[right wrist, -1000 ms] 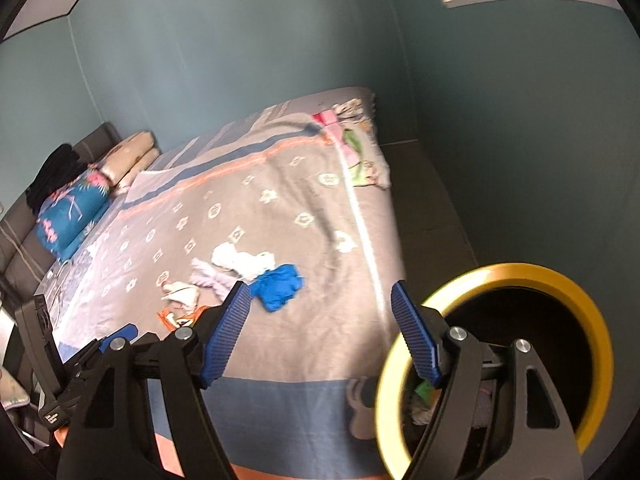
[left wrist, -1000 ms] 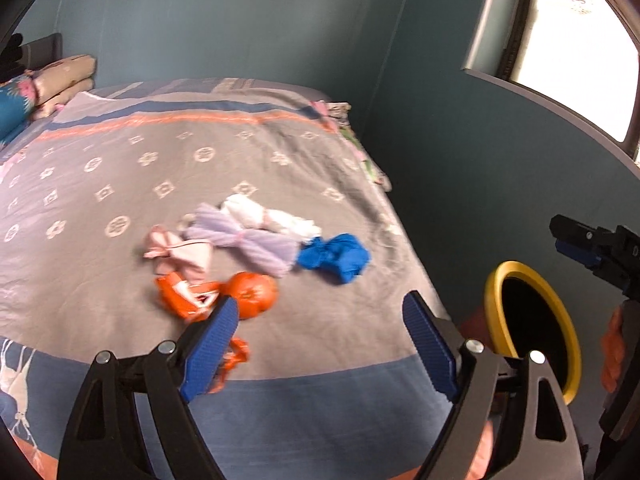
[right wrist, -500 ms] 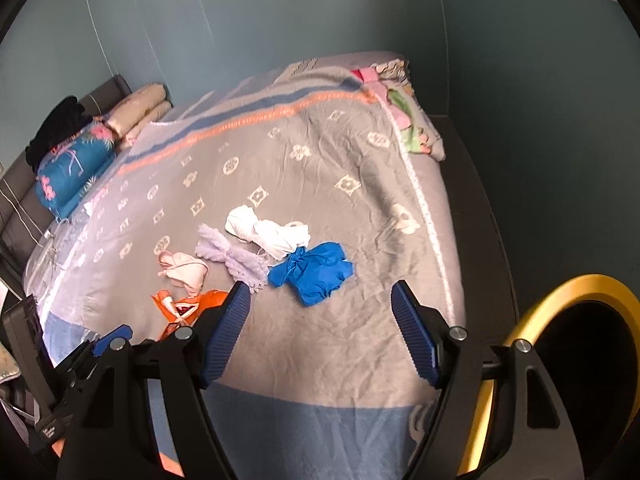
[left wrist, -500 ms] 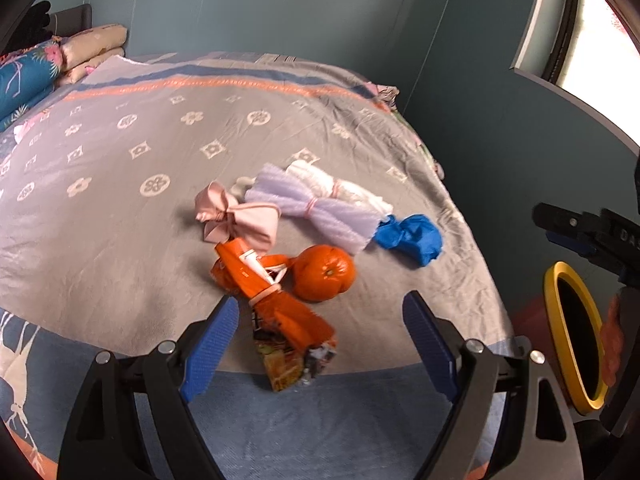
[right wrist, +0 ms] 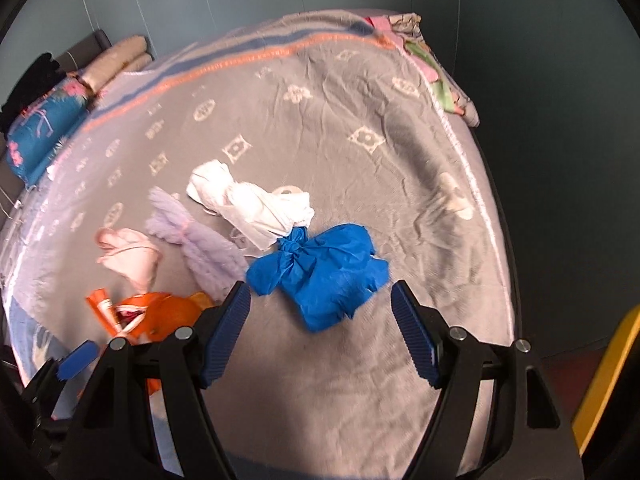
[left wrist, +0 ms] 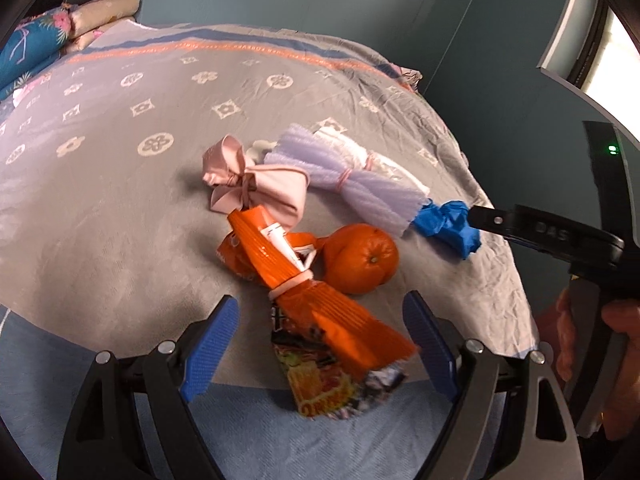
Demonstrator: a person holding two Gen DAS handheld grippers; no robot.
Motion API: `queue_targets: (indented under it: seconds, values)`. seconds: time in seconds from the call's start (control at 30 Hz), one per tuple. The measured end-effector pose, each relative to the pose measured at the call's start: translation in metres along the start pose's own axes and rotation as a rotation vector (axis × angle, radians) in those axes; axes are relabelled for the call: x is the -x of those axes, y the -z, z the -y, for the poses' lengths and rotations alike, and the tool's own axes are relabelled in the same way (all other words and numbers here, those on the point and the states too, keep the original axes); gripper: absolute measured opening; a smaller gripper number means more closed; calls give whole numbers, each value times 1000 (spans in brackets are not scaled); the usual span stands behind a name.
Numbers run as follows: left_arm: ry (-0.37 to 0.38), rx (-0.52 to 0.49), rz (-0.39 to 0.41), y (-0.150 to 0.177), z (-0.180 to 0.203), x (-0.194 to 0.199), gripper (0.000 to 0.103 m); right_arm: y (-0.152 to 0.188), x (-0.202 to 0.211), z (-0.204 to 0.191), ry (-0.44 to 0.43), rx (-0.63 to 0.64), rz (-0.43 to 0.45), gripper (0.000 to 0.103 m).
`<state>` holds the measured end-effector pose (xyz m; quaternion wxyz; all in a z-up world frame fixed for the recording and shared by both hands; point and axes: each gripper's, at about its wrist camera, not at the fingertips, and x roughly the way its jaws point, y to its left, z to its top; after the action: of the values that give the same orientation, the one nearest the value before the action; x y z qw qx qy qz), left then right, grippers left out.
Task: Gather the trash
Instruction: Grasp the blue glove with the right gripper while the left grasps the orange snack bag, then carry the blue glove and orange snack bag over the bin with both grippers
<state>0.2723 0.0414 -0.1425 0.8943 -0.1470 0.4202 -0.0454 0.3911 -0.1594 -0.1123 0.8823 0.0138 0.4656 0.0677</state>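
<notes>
Trash lies on a grey patterned bed [left wrist: 120,208]. My left gripper [left wrist: 320,344] is open and empty, its jaws on either side of an orange snack wrapper [left wrist: 320,316]. Beyond that lie a tangerine [left wrist: 362,258], a pink knotted bundle [left wrist: 260,190], a lilac foam piece [left wrist: 352,184] and a blue knotted wad [left wrist: 448,226]. My right gripper [right wrist: 320,332] is open and empty, just short of the blue wad [right wrist: 324,272]. A white bundle [right wrist: 248,204], the lilac foam [right wrist: 196,240] and the pink bundle [right wrist: 128,256] lie behind it.
A yellow-rimmed bin [right wrist: 608,364] shows at the right edge of the right wrist view, beside the bed. Pillows [left wrist: 60,36] sit at the bed's far left. A teal wall [right wrist: 540,80] runs along the bed's right side. A window [left wrist: 608,40] is upper right.
Both grippers have moved closer to the bed and lower. The wrapper now lies between the left jaws. The right view swung off the bin toward the blue wad.
</notes>
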Motion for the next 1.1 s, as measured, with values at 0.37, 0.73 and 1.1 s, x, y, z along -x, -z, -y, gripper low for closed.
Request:
queue_targets:
  seconds: [0.37,0.73,1.1]
  values:
    - [16,36,-21,2,-13,-14,62,-6,-47,-1,27,-44,-50,67]
    - [2,47,-19,10,-11,-6,34,-4,-49,-6,53,-8,-39,27]
    - [-22,39,24,5,-15,34,33,-7,-20,-1,18,-19,11,16]
